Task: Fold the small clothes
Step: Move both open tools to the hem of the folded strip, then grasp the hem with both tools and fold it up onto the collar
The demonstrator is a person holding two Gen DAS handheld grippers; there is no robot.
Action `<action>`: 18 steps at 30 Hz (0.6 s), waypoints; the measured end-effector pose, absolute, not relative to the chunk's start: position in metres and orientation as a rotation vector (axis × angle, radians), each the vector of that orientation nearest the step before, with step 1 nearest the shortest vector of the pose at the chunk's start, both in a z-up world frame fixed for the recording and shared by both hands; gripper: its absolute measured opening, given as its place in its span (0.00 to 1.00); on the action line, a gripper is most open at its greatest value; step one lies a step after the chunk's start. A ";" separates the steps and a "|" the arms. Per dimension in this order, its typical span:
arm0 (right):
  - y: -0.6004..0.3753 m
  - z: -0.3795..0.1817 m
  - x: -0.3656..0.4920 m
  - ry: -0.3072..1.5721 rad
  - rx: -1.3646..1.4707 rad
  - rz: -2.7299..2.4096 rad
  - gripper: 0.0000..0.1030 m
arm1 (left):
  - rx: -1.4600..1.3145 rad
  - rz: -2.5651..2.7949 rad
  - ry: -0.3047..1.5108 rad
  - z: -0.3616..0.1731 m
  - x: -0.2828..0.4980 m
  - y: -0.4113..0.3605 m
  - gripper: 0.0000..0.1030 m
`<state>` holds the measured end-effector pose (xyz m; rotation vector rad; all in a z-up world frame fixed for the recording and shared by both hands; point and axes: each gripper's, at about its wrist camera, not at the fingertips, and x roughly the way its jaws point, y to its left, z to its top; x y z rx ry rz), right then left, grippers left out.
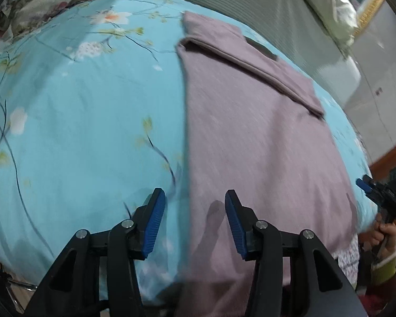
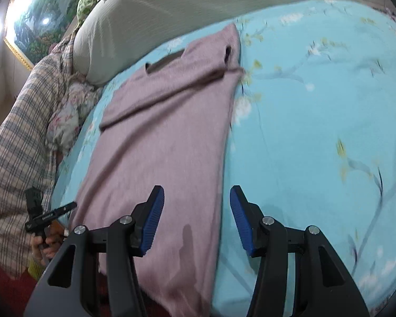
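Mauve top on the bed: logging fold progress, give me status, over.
Left tool open, empty, over the mauve top's left edge. Right tool open, empty, over its right edge. Sleeves folded in, top flat on blue floral bedspread. Nothing in the way.

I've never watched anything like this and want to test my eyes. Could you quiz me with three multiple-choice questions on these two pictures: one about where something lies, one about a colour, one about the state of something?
1. Where does the garment lie?
A. on the blue floral bedcover
B. on a wooden floor
C. in a basket

2. What colour is the garment?
A. bright yellow
B. dusty pink-mauve
C. black

3. How do the two grippers stand?
A. both clamped on cloth
B. one open, one shut
C. both open, holding nothing

Answers:
1. A, the garment is spread flat on the bedcover, a sleeve folded across its top.
2. B, it looks pink-mauve in both views.
3. C, the left gripper and right gripper show spread fingers with nothing between them.
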<state>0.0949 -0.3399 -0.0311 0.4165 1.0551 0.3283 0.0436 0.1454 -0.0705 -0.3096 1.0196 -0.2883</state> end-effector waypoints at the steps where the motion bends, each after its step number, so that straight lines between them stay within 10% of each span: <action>1: -0.341 -0.035 0.086 1.077 0.413 0.345 0.52 | -0.303 -0.303 1.022 -0.071 0.039 0.143 0.48; 14: -0.326 -0.069 0.035 1.178 0.476 0.671 0.51 | -0.356 -0.462 1.095 -0.081 -0.007 0.149 0.49; 18: -0.315 -0.080 0.034 1.196 0.468 0.692 0.34 | -0.345 -0.491 1.127 -0.089 -0.011 0.141 0.47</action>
